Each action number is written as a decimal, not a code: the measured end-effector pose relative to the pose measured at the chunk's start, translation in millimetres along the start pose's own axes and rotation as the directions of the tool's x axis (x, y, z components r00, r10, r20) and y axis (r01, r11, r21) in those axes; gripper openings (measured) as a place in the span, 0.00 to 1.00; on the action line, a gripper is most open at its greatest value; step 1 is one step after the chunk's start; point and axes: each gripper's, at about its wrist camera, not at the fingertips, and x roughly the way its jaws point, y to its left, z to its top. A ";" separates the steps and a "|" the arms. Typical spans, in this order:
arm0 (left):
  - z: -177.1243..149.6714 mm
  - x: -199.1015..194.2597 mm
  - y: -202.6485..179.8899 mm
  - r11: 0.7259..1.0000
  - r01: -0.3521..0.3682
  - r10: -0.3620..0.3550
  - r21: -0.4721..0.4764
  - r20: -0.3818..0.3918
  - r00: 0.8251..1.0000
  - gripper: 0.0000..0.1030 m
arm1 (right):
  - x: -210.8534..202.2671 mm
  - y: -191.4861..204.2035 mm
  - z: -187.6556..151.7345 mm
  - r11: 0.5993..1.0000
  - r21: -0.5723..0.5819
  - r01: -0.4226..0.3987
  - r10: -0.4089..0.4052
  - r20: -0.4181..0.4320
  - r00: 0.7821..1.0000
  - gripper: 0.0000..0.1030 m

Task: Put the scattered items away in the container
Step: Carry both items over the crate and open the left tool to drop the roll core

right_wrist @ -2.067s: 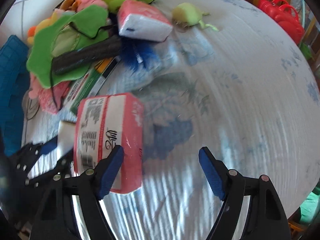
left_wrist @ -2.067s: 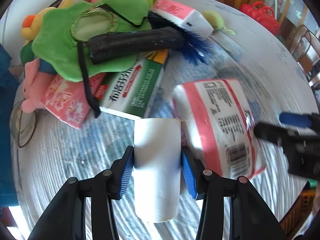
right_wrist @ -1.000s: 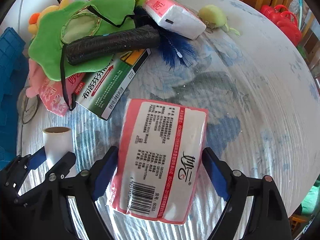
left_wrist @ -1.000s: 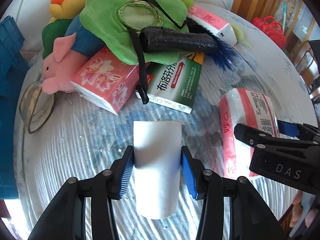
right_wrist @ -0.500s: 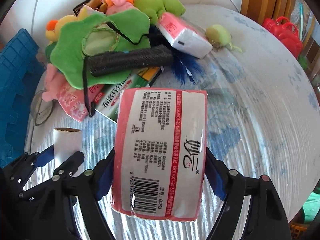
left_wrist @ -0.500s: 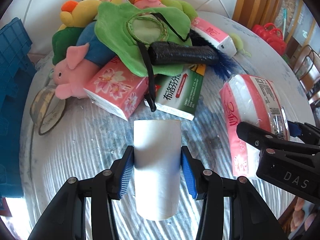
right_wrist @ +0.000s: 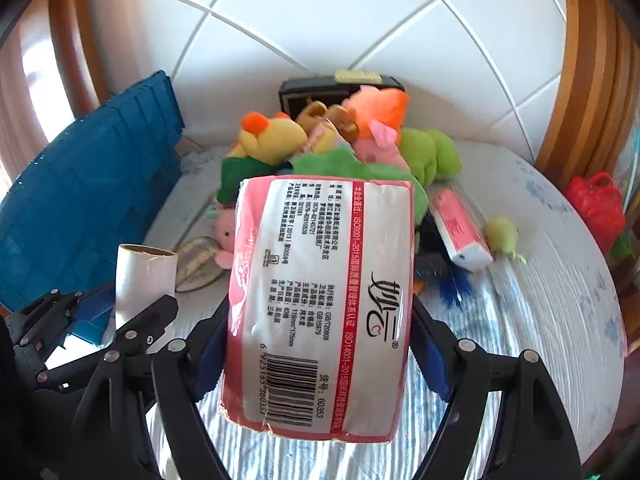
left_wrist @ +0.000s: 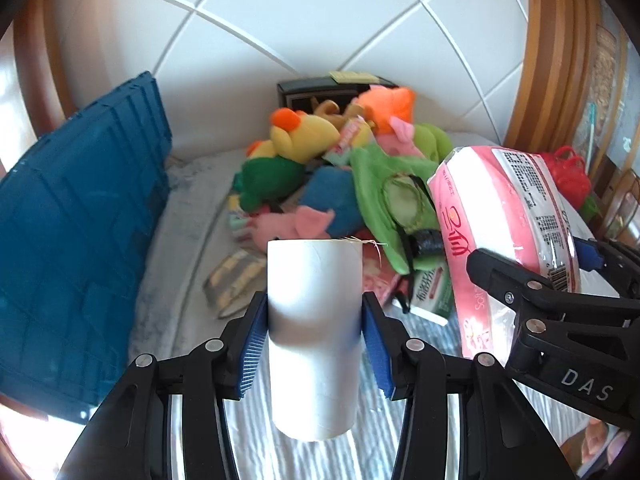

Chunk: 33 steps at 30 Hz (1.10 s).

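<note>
My left gripper (left_wrist: 315, 344) is shut on a white paper roll (left_wrist: 314, 332) and holds it upright above the table. My right gripper (right_wrist: 320, 356) is shut on a pink tissue pack (right_wrist: 320, 304), lifted off the table; the pack also shows at the right of the left wrist view (left_wrist: 504, 232). The blue crate (left_wrist: 76, 232) stands at the left, close to the left gripper, and shows in the right wrist view (right_wrist: 88, 200) too. The left gripper and roll (right_wrist: 144, 280) show at the left of the right wrist view.
A heap of plush toys (left_wrist: 320, 168), a green cloth (left_wrist: 396, 200) and a green box (left_wrist: 430, 292) lies at the back against the tiled wall. Another pink tissue pack (right_wrist: 460, 232), a small green toy (right_wrist: 502, 232) and a red bag (right_wrist: 596, 204) lie to the right.
Both grippers have risen and tilted up, so the wall and crate now show. The right gripper closed on the tissue pack and lifted it. The left gripper kept hold of the roll.
</note>
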 end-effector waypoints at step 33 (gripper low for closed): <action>4.0 -136.6 406.7 0.865 -0.359 0.431 -0.351 0.151 0.889 0.44 | -48.1 420.9 97.0 0.875 -0.404 -0.266 0.386 0.251 0.888 0.77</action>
